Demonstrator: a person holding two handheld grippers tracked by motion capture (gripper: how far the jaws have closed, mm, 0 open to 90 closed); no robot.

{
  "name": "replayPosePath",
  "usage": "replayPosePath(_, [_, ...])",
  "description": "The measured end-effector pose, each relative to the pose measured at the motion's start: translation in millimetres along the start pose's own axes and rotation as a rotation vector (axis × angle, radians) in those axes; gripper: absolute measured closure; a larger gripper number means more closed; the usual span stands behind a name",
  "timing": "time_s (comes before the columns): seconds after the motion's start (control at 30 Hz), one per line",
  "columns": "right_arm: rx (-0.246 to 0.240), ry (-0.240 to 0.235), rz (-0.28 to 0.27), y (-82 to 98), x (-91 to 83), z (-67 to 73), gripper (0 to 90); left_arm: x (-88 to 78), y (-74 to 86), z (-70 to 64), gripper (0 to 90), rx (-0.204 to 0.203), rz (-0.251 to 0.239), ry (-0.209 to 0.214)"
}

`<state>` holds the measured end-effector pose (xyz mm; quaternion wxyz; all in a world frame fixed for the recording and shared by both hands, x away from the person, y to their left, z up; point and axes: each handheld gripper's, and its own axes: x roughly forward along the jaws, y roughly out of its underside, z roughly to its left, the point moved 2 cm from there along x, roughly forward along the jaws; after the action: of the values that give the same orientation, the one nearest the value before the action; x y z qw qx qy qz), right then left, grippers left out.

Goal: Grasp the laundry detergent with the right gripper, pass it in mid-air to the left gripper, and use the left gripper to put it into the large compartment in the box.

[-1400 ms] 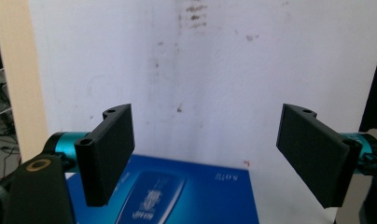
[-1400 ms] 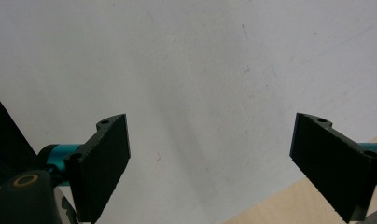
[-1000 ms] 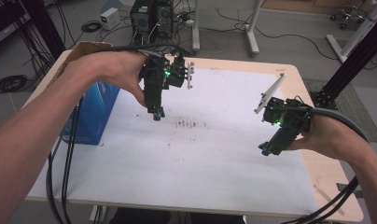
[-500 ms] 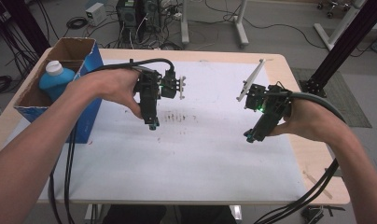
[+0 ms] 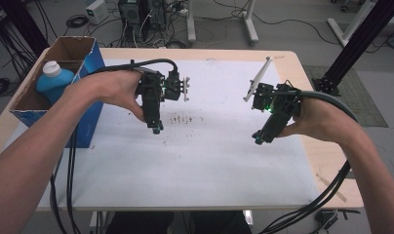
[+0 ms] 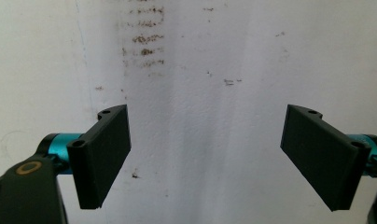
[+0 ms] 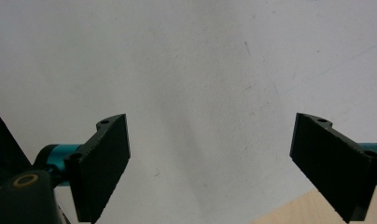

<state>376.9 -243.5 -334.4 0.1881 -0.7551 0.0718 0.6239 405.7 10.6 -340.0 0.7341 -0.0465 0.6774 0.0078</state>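
Both grippers hang empty over the white sheet; no step looks begun.

High view: left gripper (image 5: 156, 127) near brown stains (image 5: 183, 118), right gripper (image 5: 260, 139) well apart; a blue bottle (image 5: 53, 83) stands in the cardboard box (image 5: 95, 63), likely the next target. Gripper views: left gripper (image 6: 207, 158) and right gripper (image 7: 210, 165) jaws spread wide, nothing between.

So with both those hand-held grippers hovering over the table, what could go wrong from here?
The left hand-held gripper hangs open, pointing down over the brown stains on the white sheet; pushed lower, it might jab the sheet. The cables run beside the open cardboard box holding a blue bottle, so a wide sweep may snag it. The right hand-held gripper is open near the table edge.
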Motion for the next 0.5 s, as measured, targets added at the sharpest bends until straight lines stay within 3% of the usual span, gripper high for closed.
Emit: replayPosePath(0.5, [-0.003, 0.004, -0.008, -0.7, -0.3, 1.4, 11.5, -3.1, 2.6, -2.1, 16.0, -0.011, 0.005, -0.009])
